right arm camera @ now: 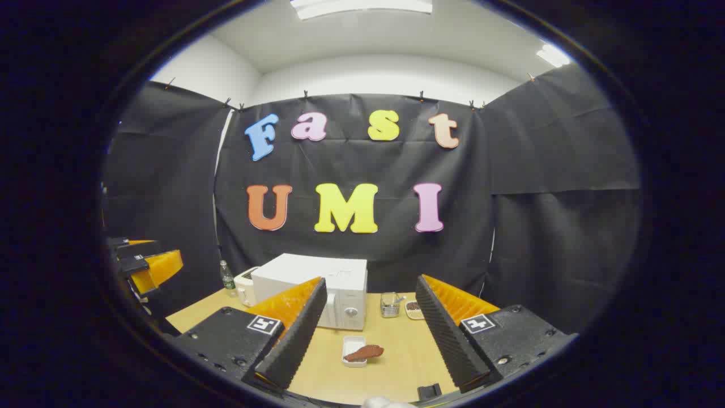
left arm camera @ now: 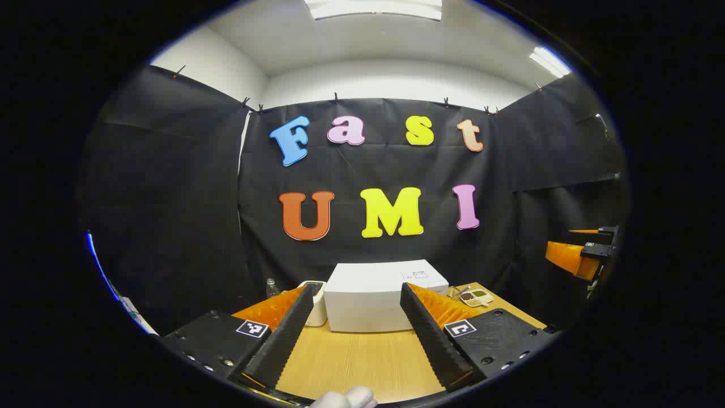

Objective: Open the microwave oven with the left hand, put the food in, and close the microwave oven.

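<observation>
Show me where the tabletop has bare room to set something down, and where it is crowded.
The widest free patch is the table in front of the microwave. The small tray of food takes a little of it near the microwave's control side. It is crowded beside the microwave: a white appliance and bottle on one side, a metal cup and dish on the other.

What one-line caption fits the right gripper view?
Open right hand-held gripper above the wooden table, facing the closed white microwave and the food on its small tray.

Bright, even light from ceiling panels, slight glare up top; soft shadows on table; sharp centre, strong fisheye bend at edges
</observation>
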Action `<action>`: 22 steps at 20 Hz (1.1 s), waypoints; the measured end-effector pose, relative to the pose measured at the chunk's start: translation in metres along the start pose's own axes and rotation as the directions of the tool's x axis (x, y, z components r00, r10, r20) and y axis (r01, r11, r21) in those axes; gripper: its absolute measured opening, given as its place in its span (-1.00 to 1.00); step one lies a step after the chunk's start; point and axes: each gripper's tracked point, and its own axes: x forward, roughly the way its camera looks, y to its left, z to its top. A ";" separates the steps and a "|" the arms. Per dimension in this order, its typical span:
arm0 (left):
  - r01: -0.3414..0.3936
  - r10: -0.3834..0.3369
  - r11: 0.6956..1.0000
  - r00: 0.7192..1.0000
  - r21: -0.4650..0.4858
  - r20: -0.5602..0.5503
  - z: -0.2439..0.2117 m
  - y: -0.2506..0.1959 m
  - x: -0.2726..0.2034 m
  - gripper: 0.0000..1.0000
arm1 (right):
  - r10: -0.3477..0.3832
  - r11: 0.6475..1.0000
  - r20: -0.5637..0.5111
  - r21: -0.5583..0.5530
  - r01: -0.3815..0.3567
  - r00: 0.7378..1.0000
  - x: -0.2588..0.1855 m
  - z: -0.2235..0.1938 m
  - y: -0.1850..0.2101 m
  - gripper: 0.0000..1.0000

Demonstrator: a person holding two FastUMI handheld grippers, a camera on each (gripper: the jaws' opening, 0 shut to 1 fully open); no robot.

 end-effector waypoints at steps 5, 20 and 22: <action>-0.007 0.007 1.000 1.000 0.007 0.002 0.001 -0.002 0.008 0.92 | 0.004 1.000 0.007 0.009 -0.004 1.000 0.009 -0.001 -0.005 1.00; -0.044 0.044 0.999 0.999 0.002 0.024 -0.027 -0.047 0.076 0.93 | 0.041 0.999 -0.005 0.008 -0.041 0.999 0.066 0.005 -0.037 1.00; -0.029 0.029 1.000 0.999 -0.011 0.024 -0.044 -0.067 0.097 0.93 | 0.040 0.999 -0.014 0.006 -0.040 0.999 0.077 0.009 -0.051 1.00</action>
